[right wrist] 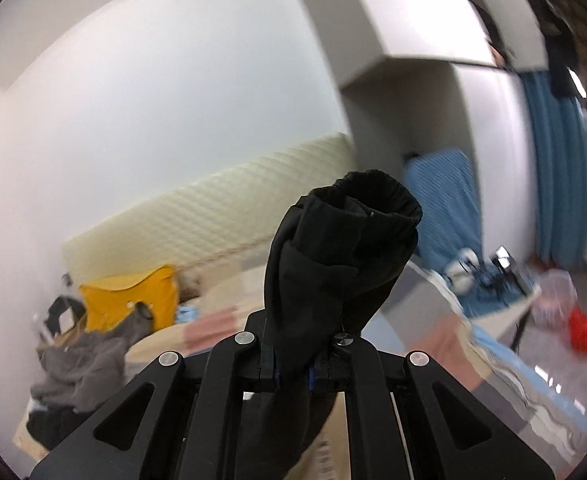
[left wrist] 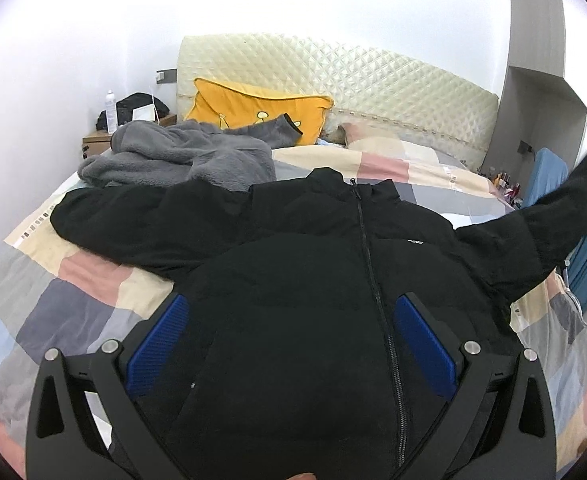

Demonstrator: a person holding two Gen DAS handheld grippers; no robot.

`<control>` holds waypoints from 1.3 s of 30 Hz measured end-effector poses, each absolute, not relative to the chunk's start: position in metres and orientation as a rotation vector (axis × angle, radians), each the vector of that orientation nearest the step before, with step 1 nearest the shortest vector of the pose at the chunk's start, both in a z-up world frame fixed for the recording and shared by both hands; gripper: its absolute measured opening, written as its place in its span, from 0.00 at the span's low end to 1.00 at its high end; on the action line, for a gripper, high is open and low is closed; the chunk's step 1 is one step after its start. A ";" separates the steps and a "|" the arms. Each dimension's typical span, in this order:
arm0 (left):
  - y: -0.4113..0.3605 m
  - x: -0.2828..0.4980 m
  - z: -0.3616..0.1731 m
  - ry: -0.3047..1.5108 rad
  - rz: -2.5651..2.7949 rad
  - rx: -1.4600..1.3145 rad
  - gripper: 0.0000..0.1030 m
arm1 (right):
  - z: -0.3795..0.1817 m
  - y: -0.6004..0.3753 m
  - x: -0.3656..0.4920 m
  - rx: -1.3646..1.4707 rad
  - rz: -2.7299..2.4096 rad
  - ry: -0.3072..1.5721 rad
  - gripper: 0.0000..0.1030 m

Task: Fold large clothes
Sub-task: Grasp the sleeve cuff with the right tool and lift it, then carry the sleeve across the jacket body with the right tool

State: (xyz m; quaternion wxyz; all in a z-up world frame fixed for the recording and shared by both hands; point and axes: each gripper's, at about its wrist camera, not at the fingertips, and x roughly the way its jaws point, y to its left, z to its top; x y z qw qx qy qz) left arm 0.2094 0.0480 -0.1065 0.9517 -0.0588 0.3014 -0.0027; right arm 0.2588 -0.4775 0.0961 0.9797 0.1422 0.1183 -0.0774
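On a patchwork quilt [left wrist: 93, 280] lies the black zip jacket [left wrist: 313, 280], front up; the right gripper [right wrist: 293, 368] pinches its sleeve cuff [right wrist: 357, 216], left gripper [left wrist: 289, 336] wide open, empty. Carry the sleeve flat across the chest, avoiding twists

A cream quilted headboard [left wrist: 333, 88] spans the upper centre against bright white walls [left wrist: 53, 80]. At left stands a wooden nightstand [left wrist: 95, 145]. Blue curtains [right wrist: 553, 168] hang at right, above grey floor [right wrist: 553, 344]; a patchwork bedspread [left wrist: 73, 292] fills the lower left.
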 end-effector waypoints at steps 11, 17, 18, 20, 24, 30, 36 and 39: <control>0.071 0.195 -0.109 0.572 0.017 -0.154 1.00 | 0.104 -0.323 0.300 0.281 0.134 0.244 0.09; 0.082 0.197 -0.113 0.577 0.014 -0.184 1.00 | 0.066 -0.243 0.330 0.294 0.298 0.324 0.11; 0.086 0.196 -0.114 0.573 0.017 -0.205 1.00 | 0.059 -0.227 0.337 0.276 0.322 0.346 0.11; 0.090 0.194 -0.115 0.561 0.028 -0.217 1.00 | 0.050 -0.198 0.347 0.246 0.366 0.377 0.11; 0.095 0.194 -0.116 0.551 0.062 -0.203 1.00 | 0.028 -0.148 0.366 0.191 0.435 0.449 0.12; 0.109 0.193 -0.116 0.537 0.100 -0.159 1.00 | -0.029 -0.106 0.397 0.192 0.528 0.582 0.13; 0.138 0.196 -0.119 0.552 0.130 -0.243 1.00 | -0.091 -0.073 0.411 0.195 0.578 0.702 0.26; 0.138 0.197 -0.121 0.557 0.132 -0.238 1.00 | -0.115 -0.055 0.399 0.187 0.588 0.759 0.26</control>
